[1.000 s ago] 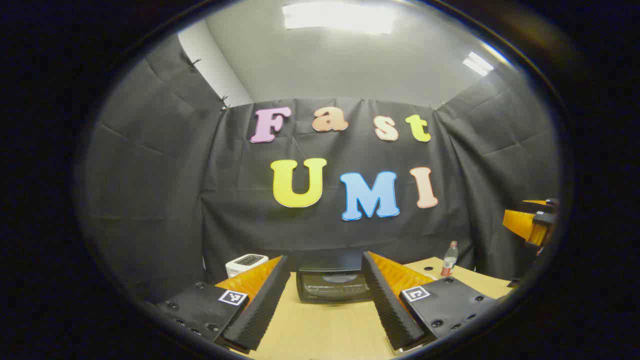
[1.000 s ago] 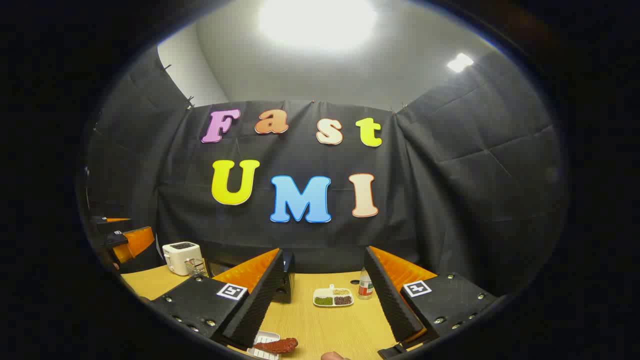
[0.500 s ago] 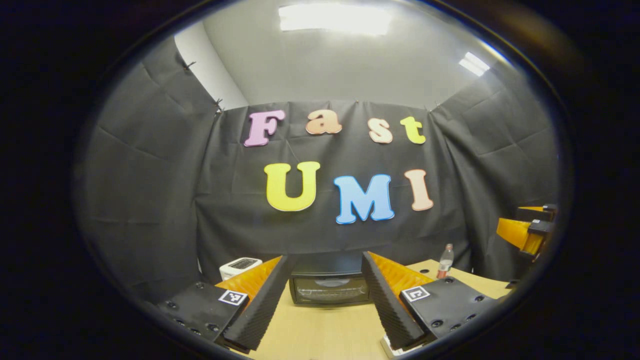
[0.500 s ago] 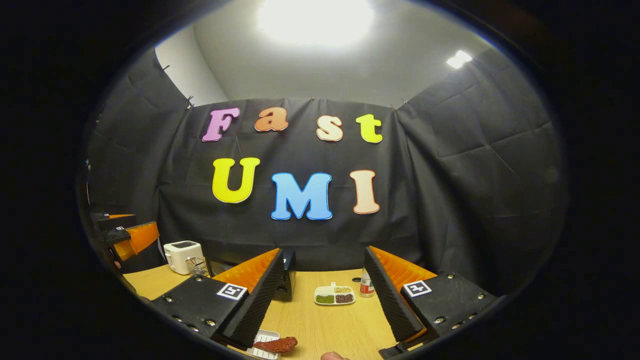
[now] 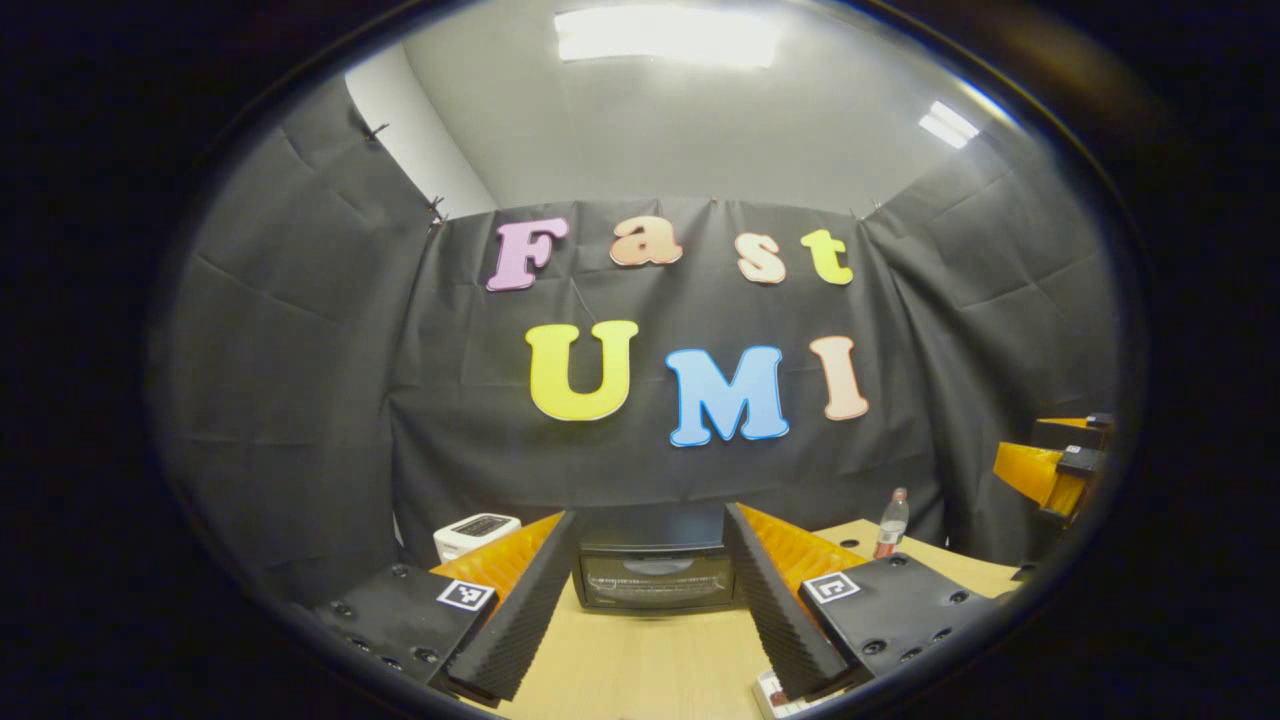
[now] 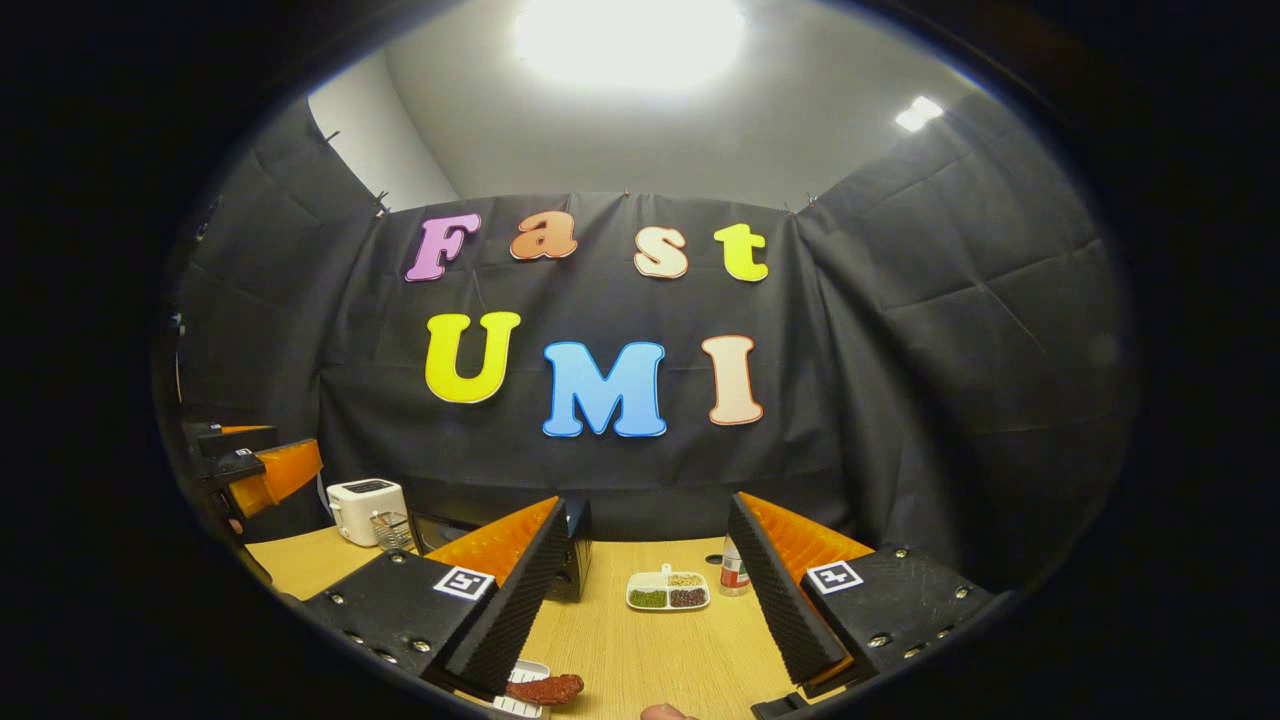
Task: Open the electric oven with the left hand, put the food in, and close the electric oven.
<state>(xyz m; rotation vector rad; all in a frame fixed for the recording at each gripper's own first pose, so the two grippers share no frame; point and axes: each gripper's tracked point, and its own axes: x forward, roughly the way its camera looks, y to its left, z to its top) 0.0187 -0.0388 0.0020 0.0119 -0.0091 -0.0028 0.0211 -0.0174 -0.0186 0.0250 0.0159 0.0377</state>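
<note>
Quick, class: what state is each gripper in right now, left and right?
Left gripper: open, holding nothing, facing the oven.
Right gripper: open, holding nothing, above the table.

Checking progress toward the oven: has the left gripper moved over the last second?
Yes. The left gripper has drifted right and slightly nearer: in the left gripper view the oven slid leftward between its fingers and looks a little larger.

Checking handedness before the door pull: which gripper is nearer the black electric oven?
Left. The left gripper points straight at the black electric oven, framed between its fingers. The right gripper sits off to the oven's right, facing a white compartment dish.
</note>
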